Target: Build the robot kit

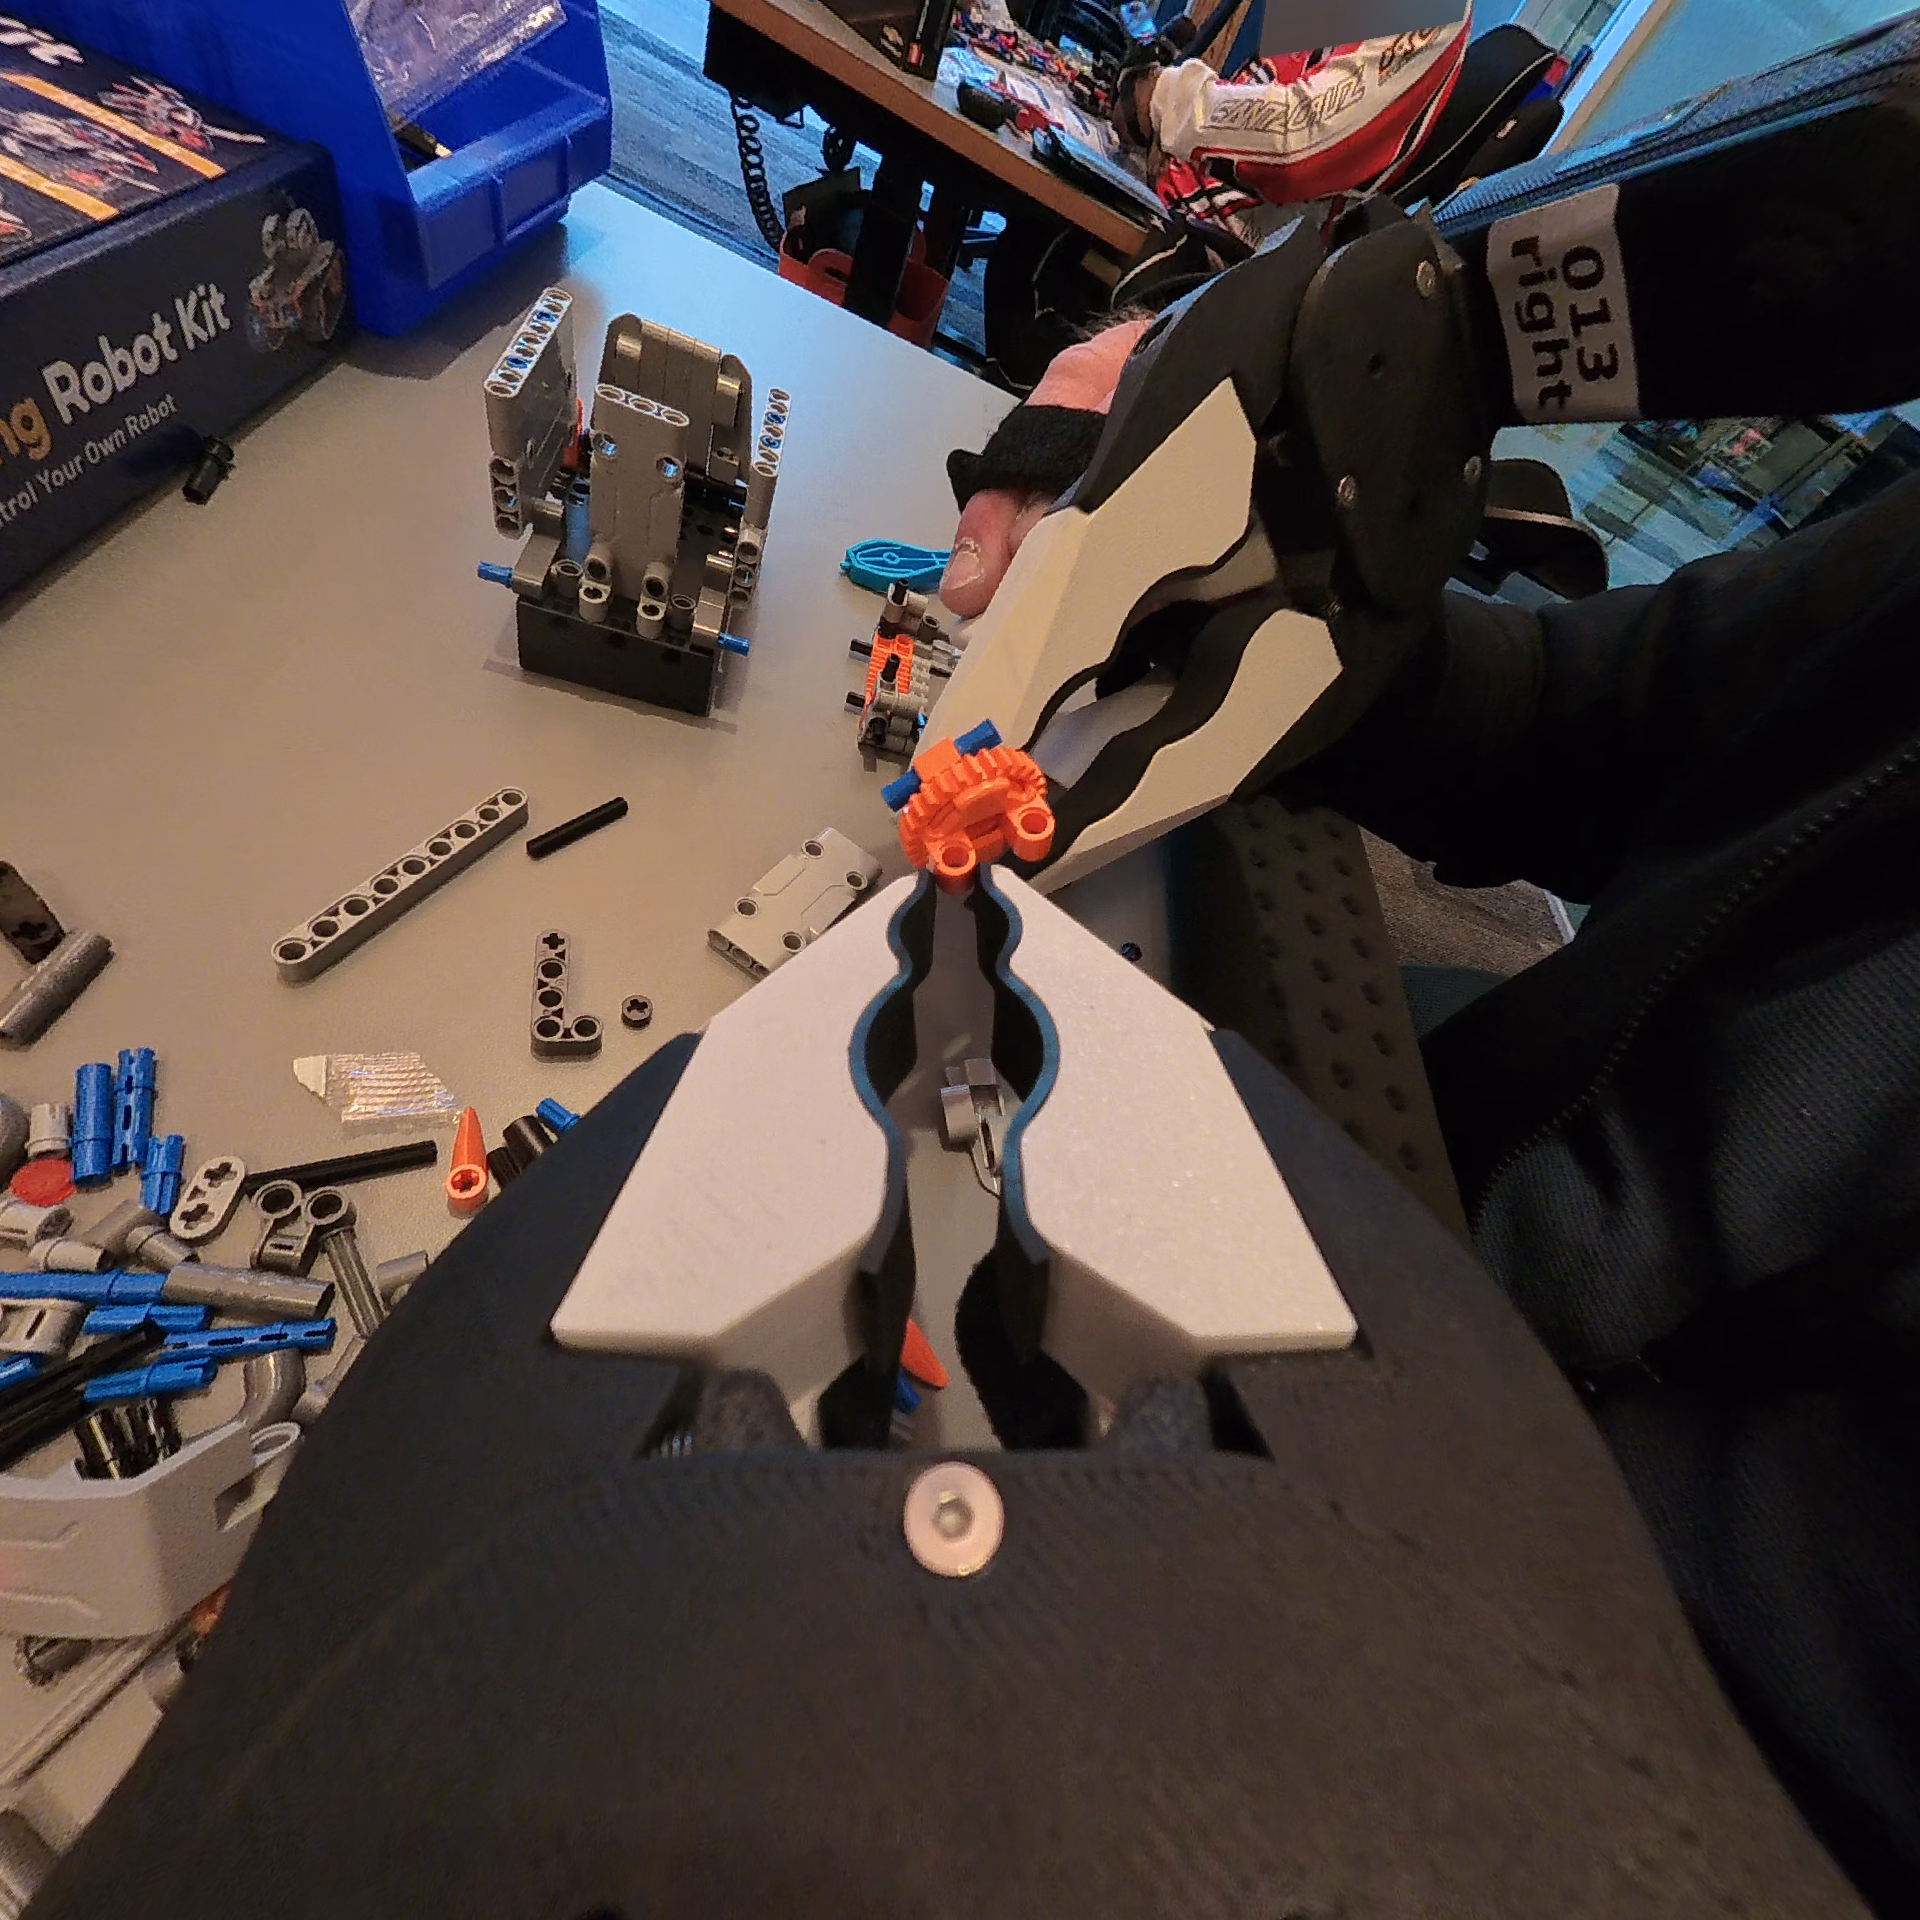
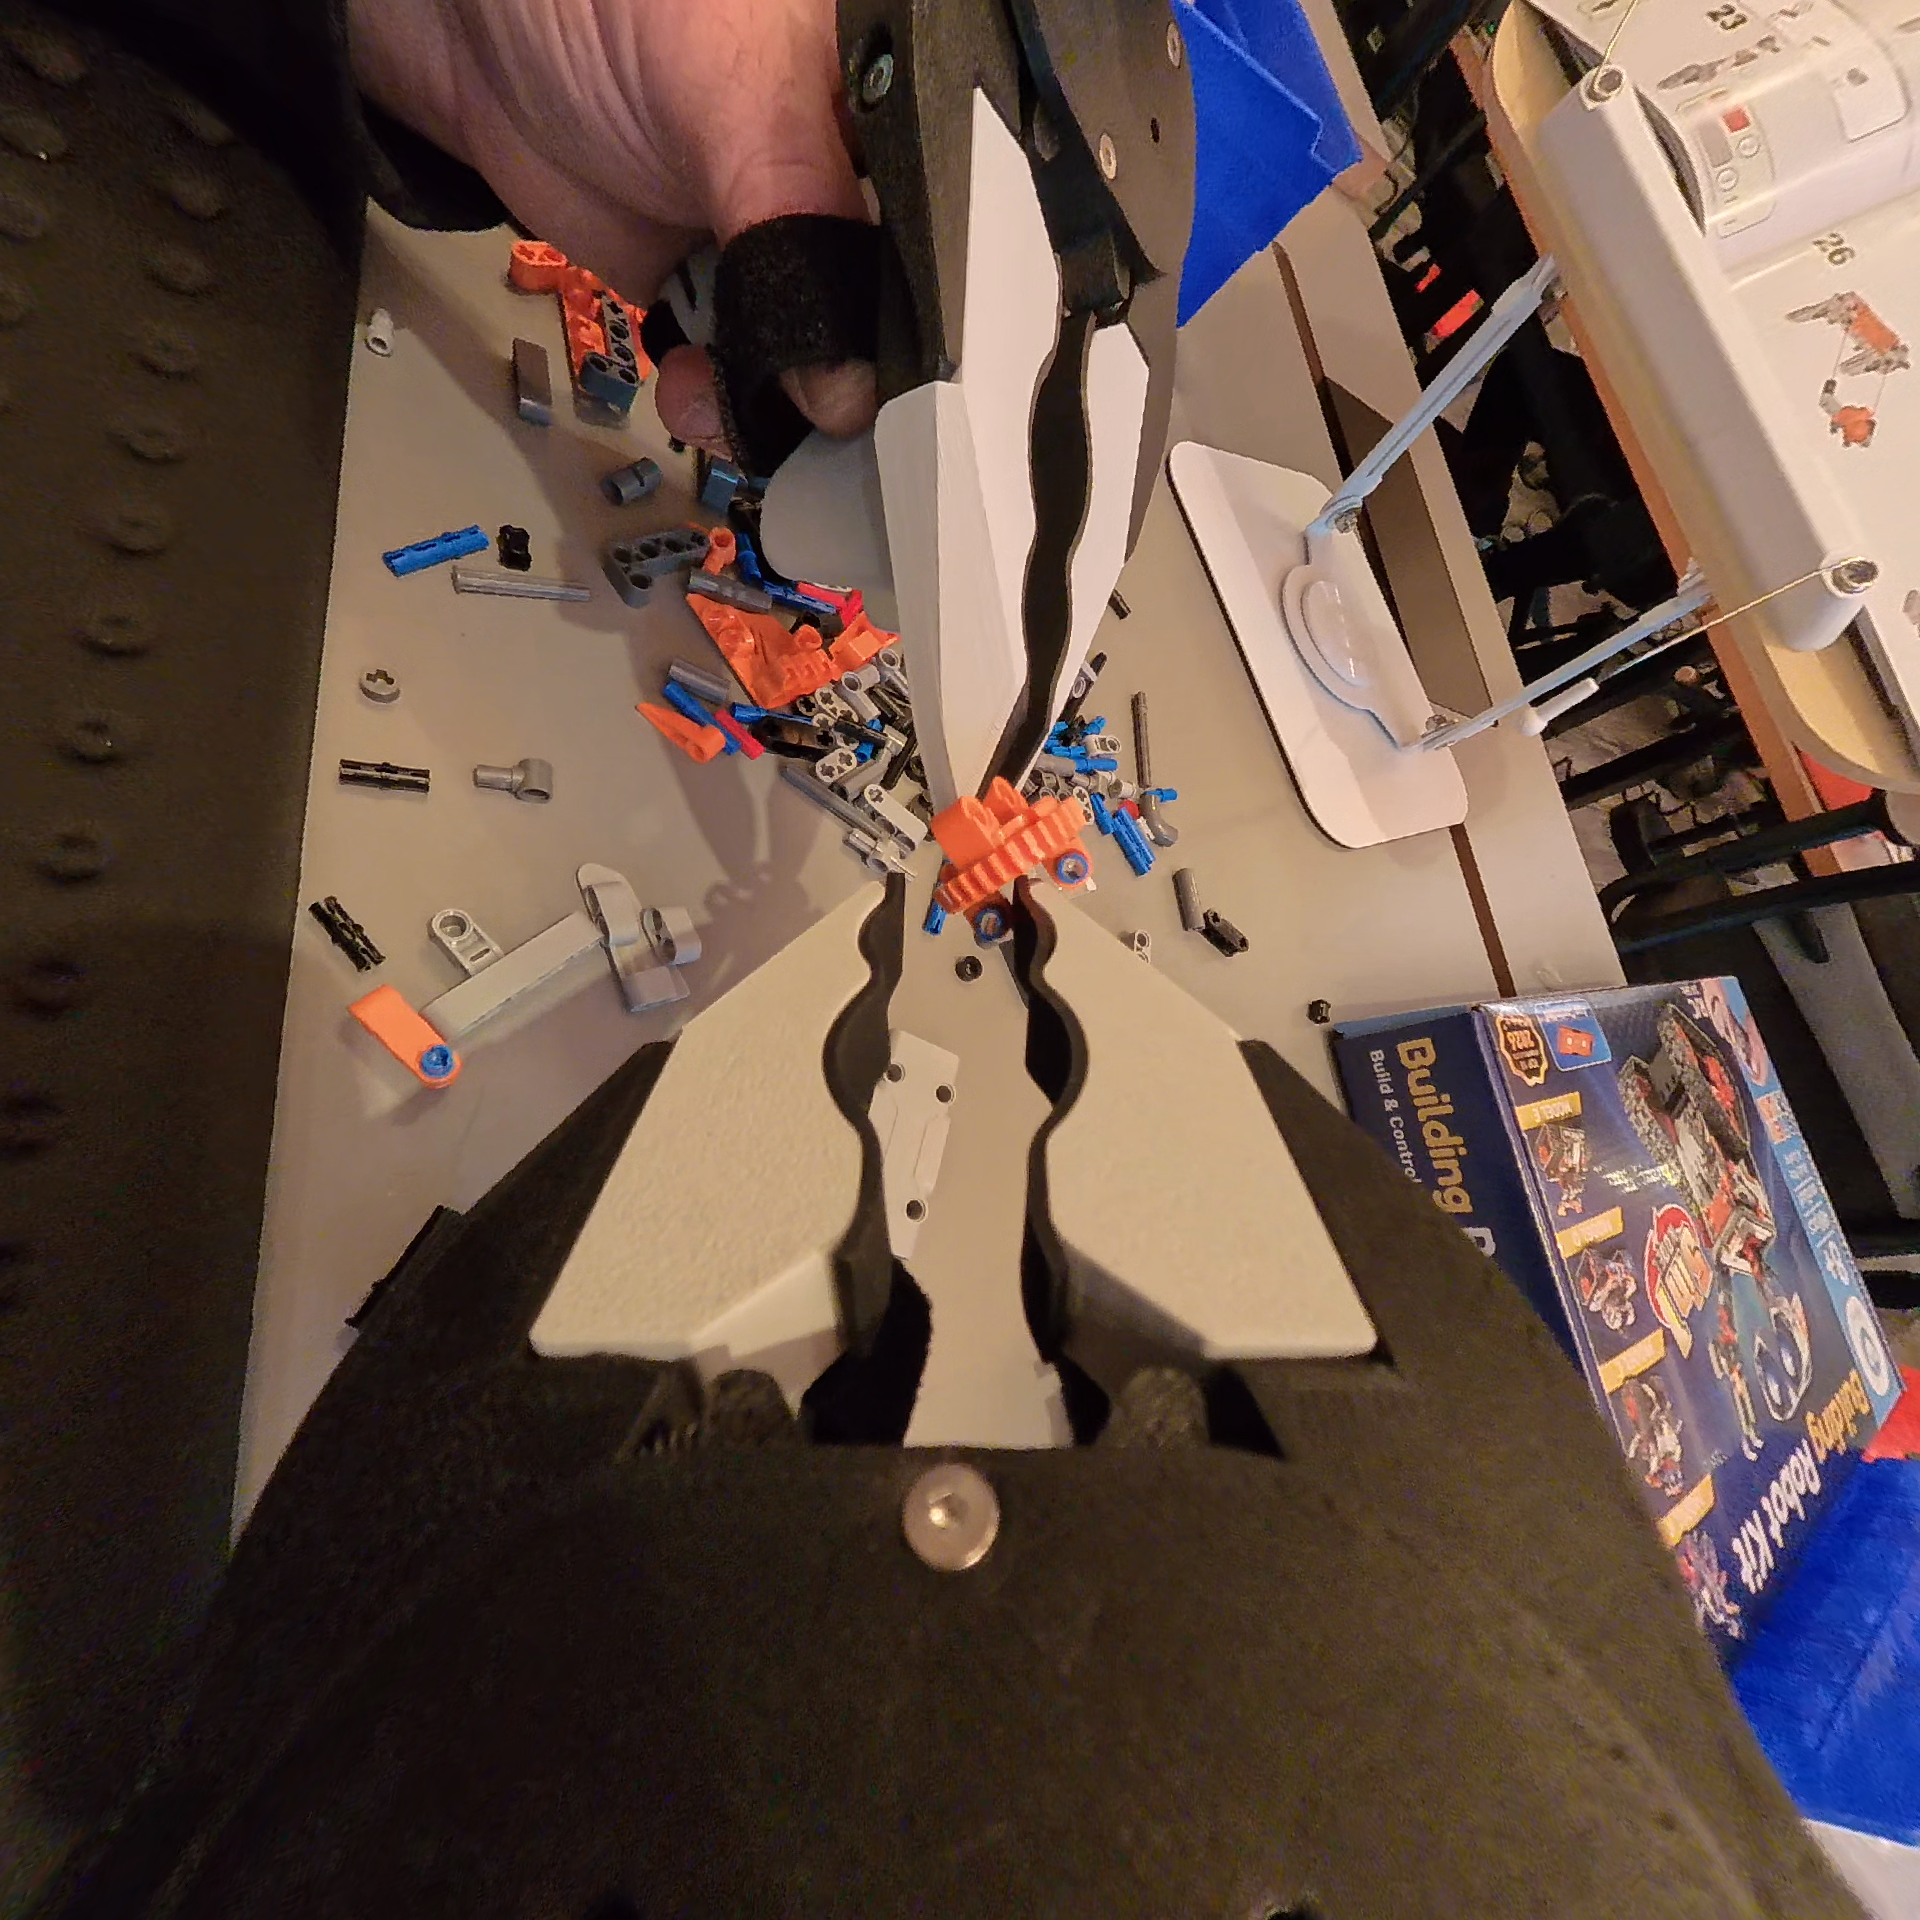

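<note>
My left gripper (image 1: 954, 883) is shut on a lug of a small orange gear assembly (image 1: 971, 816) with blue pins and holds it above the grey table (image 1: 312, 675). In the right wrist view the left gripper (image 2: 992, 779) comes in from the top, pinching the same orange assembly (image 2: 1008, 836). My right gripper (image 2: 961, 896) is open around the assembly's lower end. Its right pad (image 2: 1039, 935) lies against a blue-tipped pin, and a gap shows at its left pad (image 2: 883, 914). The right gripper's white finger (image 1: 1132, 582) reaches in from the upper right.
A grey block model (image 1: 623, 540) stands mid-table, with a blue printed box (image 1: 135, 343) and a blue bin (image 1: 468, 135) behind it. Loose parts lie at the left (image 1: 156, 1278) and under the grippers (image 2: 810, 686). A white stand base (image 2: 1320, 644) sits at the right. The grippers are tip to tip, or close to it. The grey block model (image 1: 623, 540) is about equally far from each gripper, around 15 cm.
</note>
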`<state>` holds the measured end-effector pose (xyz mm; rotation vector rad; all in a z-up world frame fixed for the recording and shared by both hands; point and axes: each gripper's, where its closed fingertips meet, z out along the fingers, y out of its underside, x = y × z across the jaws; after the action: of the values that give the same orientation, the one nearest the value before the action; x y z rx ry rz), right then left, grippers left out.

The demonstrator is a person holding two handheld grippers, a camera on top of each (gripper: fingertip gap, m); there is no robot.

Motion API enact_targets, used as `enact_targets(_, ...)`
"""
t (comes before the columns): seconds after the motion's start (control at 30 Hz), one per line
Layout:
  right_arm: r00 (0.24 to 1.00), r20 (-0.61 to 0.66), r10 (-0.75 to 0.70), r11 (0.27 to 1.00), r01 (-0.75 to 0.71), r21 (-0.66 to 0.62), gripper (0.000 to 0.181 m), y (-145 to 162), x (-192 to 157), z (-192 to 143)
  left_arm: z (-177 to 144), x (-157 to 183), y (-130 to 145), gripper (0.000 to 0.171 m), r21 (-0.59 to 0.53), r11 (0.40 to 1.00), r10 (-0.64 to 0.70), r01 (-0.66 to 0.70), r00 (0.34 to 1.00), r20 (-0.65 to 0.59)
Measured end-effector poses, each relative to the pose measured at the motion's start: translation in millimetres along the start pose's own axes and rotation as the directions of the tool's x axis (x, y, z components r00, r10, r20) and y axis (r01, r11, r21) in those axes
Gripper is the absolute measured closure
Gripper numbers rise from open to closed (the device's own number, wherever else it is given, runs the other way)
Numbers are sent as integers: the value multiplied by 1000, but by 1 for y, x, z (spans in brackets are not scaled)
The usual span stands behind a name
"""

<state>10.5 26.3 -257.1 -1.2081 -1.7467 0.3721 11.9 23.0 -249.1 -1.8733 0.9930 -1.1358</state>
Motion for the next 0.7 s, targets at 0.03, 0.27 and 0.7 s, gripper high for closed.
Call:
enact_targets(0.03, 1000, -3, 1, 1000, -1, -1, 162, 0, 1, 0, 0, 0, 0, 166, 0, 1000, 1, -1, 1000, 3)
enact_targets(0.27, 998, -28, 61, 998, -60, 9, 158, 3, 11, -3, -3, -3, -5, 166, 21, 999, 31, -32, 999, 34)
enact_targets(0.7, 995, -95, 26, 999, -23, 37, 145, -6, 19, -6, -2, -9, -5, 167, -17, 988, 153, -153, 977, 145)
